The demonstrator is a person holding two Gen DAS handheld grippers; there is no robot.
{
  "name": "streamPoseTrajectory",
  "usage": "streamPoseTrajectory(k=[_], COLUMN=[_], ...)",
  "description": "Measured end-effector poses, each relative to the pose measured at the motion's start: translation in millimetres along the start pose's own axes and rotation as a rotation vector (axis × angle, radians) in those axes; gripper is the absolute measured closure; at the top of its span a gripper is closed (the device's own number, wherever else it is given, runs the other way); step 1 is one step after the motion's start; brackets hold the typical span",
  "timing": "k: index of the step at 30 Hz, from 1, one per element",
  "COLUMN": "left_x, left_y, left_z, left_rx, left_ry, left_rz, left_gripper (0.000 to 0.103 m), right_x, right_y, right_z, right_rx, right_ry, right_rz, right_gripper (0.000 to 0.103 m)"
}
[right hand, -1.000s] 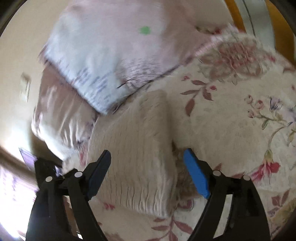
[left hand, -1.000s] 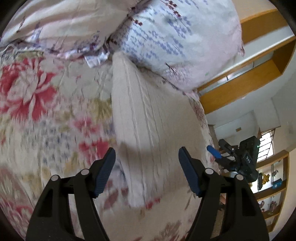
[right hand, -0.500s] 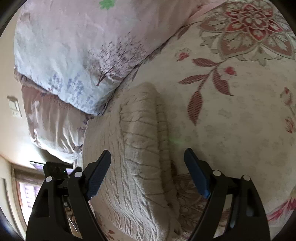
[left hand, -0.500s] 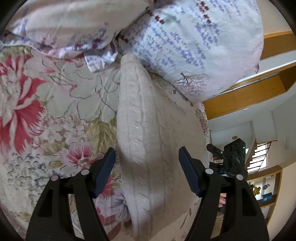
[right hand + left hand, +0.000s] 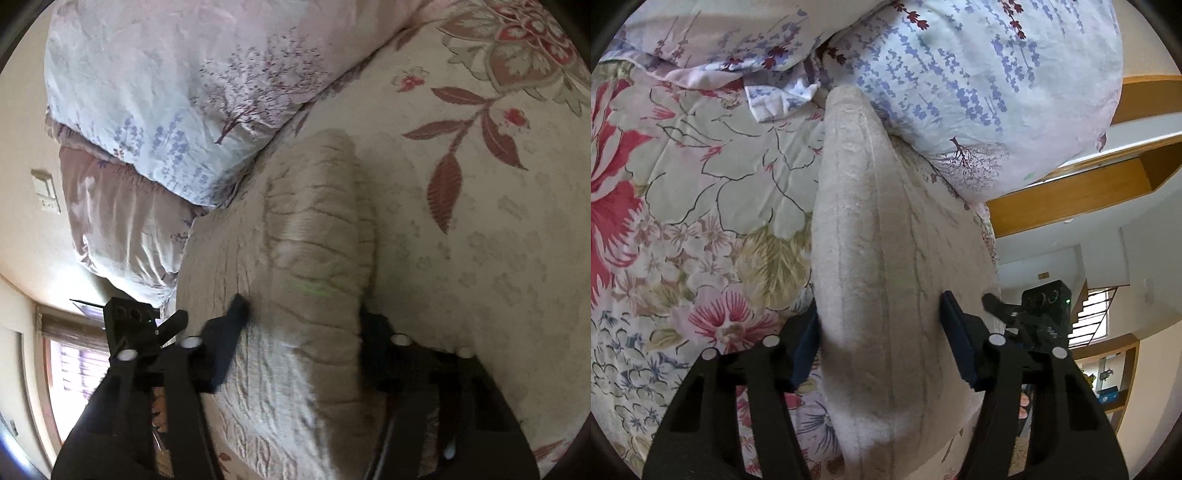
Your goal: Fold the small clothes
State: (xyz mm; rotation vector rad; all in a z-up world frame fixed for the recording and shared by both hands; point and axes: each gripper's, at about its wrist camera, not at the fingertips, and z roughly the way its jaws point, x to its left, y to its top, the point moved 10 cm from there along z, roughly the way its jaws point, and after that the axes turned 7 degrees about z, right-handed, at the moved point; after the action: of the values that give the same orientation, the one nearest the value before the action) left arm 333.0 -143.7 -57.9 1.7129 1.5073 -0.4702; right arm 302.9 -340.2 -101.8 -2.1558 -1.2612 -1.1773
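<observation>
A cream cable-knit garment (image 5: 886,240) lies folded lengthwise on the floral bedspread (image 5: 683,221), its far end against a pillow. My left gripper (image 5: 881,343) straddles the garment's near left fold. Its jaws are closing, one pad against the fold's outer edge and the other pressing on the knit top. In the right wrist view the same garment (image 5: 314,240) bulges up as a ridge. My right gripper (image 5: 301,314) is also closing, its blurred fingers pressing on both sides of that ridge along the right edge.
Two pillows block the far end: a lavender-print one (image 5: 979,92) (image 5: 166,92) and a pinkish one (image 5: 701,29) (image 5: 118,221). Bedspread (image 5: 480,240) stretches to either side. Wooden shelving (image 5: 1071,199) and a window (image 5: 74,369) lie beyond the bed.
Both grippers came forward and down over the garment. Their jaws, wide apart before, have narrowed onto the knit's long edges, and the cloth now humps up between the pads.
</observation>
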Motion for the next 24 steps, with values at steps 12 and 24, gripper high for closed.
streamPoseTrajectory(k=[12,24], left_x=[-14.1,12.3], left_y=[-5.5,-19.9], left_z=[-19.0,-132.7], left_rx=[-0.037,-0.125], left_ry=[-0.059,-0.004], left_rz=[0.03,0.054], left_gripper=[0.067,0.067], right_x=[42.1,128.7], right_y=[-11.2,-76.0], right_z=[-21.1,19.8], right_rx=[-0.082,-0.051], right_ry=[0.095,0.127], right_rz=[-0.05,-0.245], right_gripper=[0.072,0.072])
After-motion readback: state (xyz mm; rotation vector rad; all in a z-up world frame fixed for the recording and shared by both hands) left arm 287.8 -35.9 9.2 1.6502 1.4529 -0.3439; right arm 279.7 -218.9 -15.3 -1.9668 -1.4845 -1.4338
